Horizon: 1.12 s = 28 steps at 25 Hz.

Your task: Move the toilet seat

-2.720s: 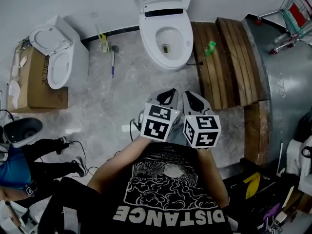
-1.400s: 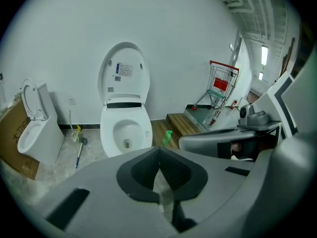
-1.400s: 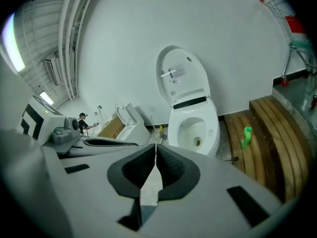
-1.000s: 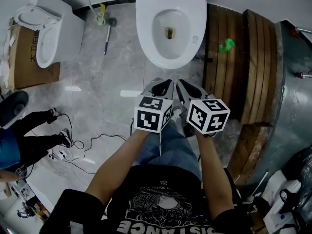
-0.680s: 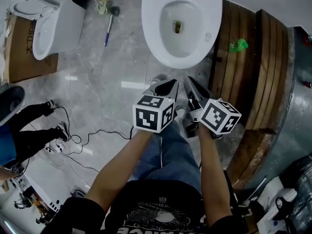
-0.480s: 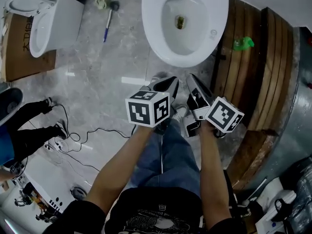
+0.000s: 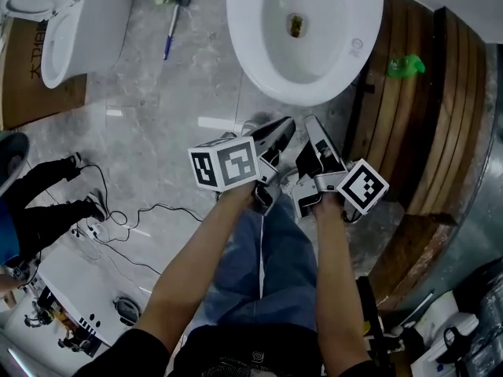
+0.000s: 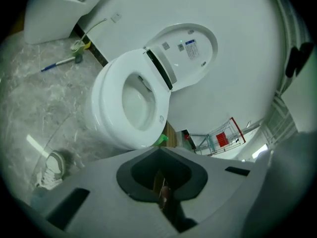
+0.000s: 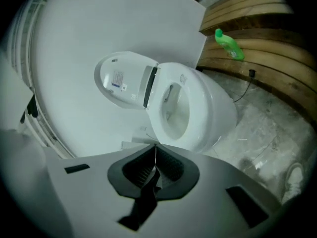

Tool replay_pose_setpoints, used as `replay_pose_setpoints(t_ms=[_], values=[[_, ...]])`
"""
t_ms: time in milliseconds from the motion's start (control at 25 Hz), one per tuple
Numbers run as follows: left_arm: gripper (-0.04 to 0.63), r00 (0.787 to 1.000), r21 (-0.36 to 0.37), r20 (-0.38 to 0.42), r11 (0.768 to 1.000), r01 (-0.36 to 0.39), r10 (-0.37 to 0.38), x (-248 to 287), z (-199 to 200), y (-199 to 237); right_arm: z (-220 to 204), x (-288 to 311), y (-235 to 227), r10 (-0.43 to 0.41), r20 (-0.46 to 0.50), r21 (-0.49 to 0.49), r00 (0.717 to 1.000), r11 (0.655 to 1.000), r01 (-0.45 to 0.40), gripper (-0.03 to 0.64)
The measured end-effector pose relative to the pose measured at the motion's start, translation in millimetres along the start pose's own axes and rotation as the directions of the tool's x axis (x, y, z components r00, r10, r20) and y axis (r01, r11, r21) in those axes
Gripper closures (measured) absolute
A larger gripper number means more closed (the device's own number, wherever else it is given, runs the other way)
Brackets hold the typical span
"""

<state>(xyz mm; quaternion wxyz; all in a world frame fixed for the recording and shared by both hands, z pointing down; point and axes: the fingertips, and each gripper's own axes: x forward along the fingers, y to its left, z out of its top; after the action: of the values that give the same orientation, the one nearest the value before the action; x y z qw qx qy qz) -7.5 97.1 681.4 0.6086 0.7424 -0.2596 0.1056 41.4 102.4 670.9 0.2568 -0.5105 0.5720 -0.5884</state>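
Observation:
The white toilet (image 7: pixel 302 38) fills the top middle of the head view, its seat ring (image 8: pixel 130 100) lying down on the bowl and its lid (image 8: pixel 190 51) standing up against the wall. Both grippers are held side by side just in front of the bowl's front edge, apart from it. My left gripper (image 7: pixel 285 126) is shut with nothing between its jaws, and it points at the bowl (image 8: pixel 124 128). My right gripper (image 7: pixel 313 124) is shut and empty too, and its view faces the seat (image 9: pixel 185 105) and raised lid (image 9: pixel 121 78).
A second toilet (image 7: pixel 55 22) on a cardboard box (image 7: pixel 23 93) stands at the left. A blue-handled brush (image 7: pixel 171 26) lies on the marble floor. Wooden planks (image 7: pixel 428 116) with a green bottle (image 7: pixel 405 65) run along the right. Cables (image 7: pixel 118 218) and another person's legs (image 7: pixel 39 195) are at the left.
Both grippers have sunk lower in front of the bowl and rolled, so their marker cubes now tilt outward. The toilet has come closer in the head view. Both jaws stayed shut.

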Motion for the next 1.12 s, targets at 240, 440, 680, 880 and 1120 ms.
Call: replay_pose_setpoints(t_ms=[240, 440, 680, 880, 1120], values=[[0.583, 0.993, -0.134, 0.095, 0.988, 0.077, -0.065, 16.3, 2.8, 26.2, 1.9, -2.2, -41.7, 0.04, 0.094, 0.218, 0.995, 0.974, -0.06, 0.597], [0.58, 0.981, -0.186, 0.167, 0.974, 0.131, -0.1, 25.1, 9.2, 50.2, 5.2, 5.3, -58.3, 0.063, 0.08, 0.178, 0.995, 0.981, -0.077, 0.594], [0.456, 0.978, -0.17, 0.16, 0.972, 0.164, -0.137, 31.7, 11.0, 66.5, 7.1, 17.2, -71.7, 0.08, 0.04, 0.147, 0.996, 0.985, -0.085, 0.457], [0.408, 0.966, -0.189, 0.19, 0.959, 0.21, -0.174, 37.1, 15.7, 75.4, 10.4, 25.3, -89.1, 0.063, 0.051, 0.137, 0.997, 0.988, -0.069, 0.414], [0.393, 0.959, -0.198, 0.219, 0.954, 0.224, -0.18, 39.5, 15.4, 80.9, 8.2, 36.8, -95.0, 0.068, 0.04, 0.125, 0.997, 0.99, -0.073, 0.382]])
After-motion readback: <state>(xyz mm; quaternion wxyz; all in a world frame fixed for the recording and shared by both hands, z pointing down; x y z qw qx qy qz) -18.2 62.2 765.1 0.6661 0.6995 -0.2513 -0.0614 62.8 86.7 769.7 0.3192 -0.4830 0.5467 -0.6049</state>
